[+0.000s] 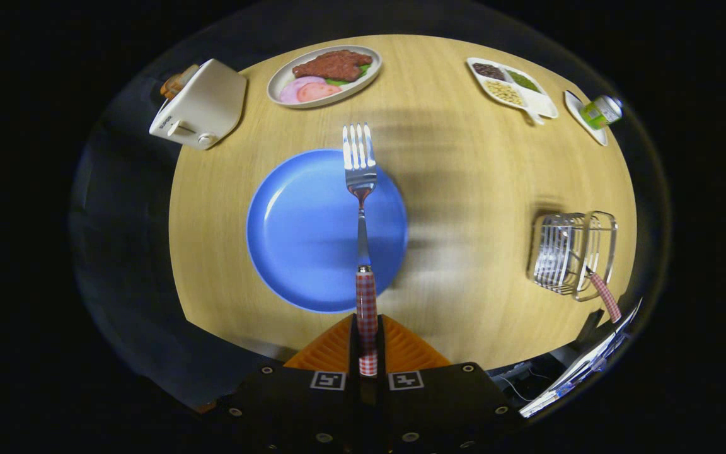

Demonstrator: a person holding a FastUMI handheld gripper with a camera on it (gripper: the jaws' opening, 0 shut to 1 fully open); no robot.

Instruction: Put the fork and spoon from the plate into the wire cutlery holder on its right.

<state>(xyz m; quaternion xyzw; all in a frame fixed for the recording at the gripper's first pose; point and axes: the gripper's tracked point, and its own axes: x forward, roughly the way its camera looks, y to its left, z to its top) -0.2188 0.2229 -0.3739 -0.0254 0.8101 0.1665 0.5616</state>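
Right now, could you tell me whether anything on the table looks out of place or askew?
Nothing looks spilled or damaged. The gripper is shut on the fork, held over the blue plate. A checked handle leans out of the wire holder, tilted rather than upright. A small bottle lies on its side on a dish.

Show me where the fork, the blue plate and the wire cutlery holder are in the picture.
fork [359,180], gripper view, on the neck below the tines.
blue plate [300,233], gripper view, on the bare middle left of the fork.
wire cutlery holder [558,252], gripper view, on its wire side.
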